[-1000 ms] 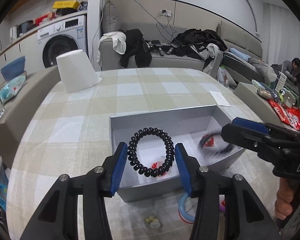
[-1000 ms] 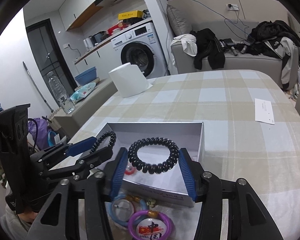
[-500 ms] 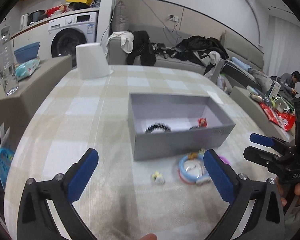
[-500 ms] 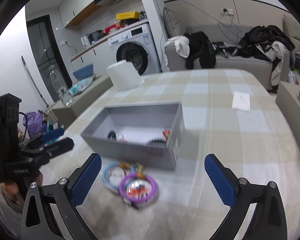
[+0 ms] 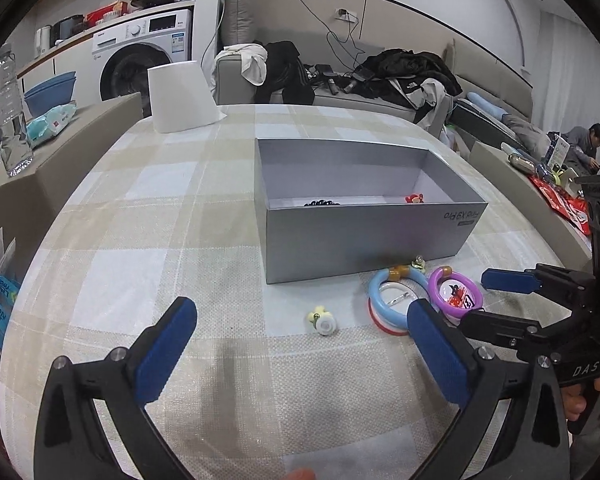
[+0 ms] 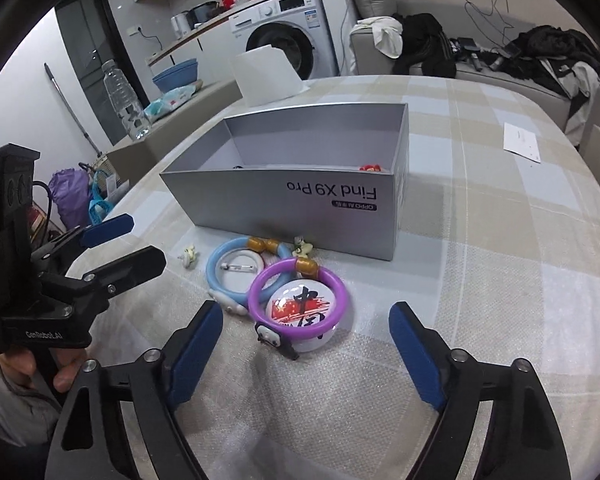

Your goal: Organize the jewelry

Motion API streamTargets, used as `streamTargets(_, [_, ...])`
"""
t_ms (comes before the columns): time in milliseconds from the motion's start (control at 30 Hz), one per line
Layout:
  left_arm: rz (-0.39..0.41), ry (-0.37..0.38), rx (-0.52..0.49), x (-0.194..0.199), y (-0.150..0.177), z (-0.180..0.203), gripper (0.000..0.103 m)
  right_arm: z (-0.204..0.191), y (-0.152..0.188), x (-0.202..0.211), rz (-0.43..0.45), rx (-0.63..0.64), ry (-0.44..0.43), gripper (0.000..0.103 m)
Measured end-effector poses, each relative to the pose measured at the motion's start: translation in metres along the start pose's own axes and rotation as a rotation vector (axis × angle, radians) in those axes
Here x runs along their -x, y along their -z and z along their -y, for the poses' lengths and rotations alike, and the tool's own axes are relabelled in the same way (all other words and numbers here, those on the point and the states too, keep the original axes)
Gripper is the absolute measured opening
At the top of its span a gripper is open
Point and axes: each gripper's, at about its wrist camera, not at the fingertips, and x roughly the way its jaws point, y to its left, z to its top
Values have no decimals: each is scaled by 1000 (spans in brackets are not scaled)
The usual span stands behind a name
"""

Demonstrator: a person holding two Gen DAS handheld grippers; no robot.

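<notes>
A grey open box stands on the checked tablecloth. Inside it lie a black bead bracelet and a small red charm. In front of the box lie a blue bangle, a purple bangle around a round badge, and a small cream earring. My left gripper is open and empty, low over the cloth before the earring. My right gripper is open and empty, just before the purple bangle.
A white paper roll stands at the table's far side. A white slip lies far right. A sofa with clothes is behind, and a water bottle stands on a side ledge at the left.
Both grippers held black bracelets over the box, then opened and let them fall in. Both have drawn back and now hang lower, near the items in front of the box.
</notes>
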Motion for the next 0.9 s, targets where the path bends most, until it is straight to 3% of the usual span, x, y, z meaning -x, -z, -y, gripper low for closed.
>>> streamTargets(367, [-4,-1,-3,0,1,0,102,-13,-1,-8,-13,81,34,67])
streamTargets(467, [-5,-3,-6,0,1,0,102,-15,-1,-8,-10,93,49,54])
streamTargets(667, [-6,-3,-6,0,2,0,102,-9,0,-2,14,72,30,51])
streamTargets(900, [-15,10,-44,0,2,9,102,5,-4,23,117,4,-30,51])
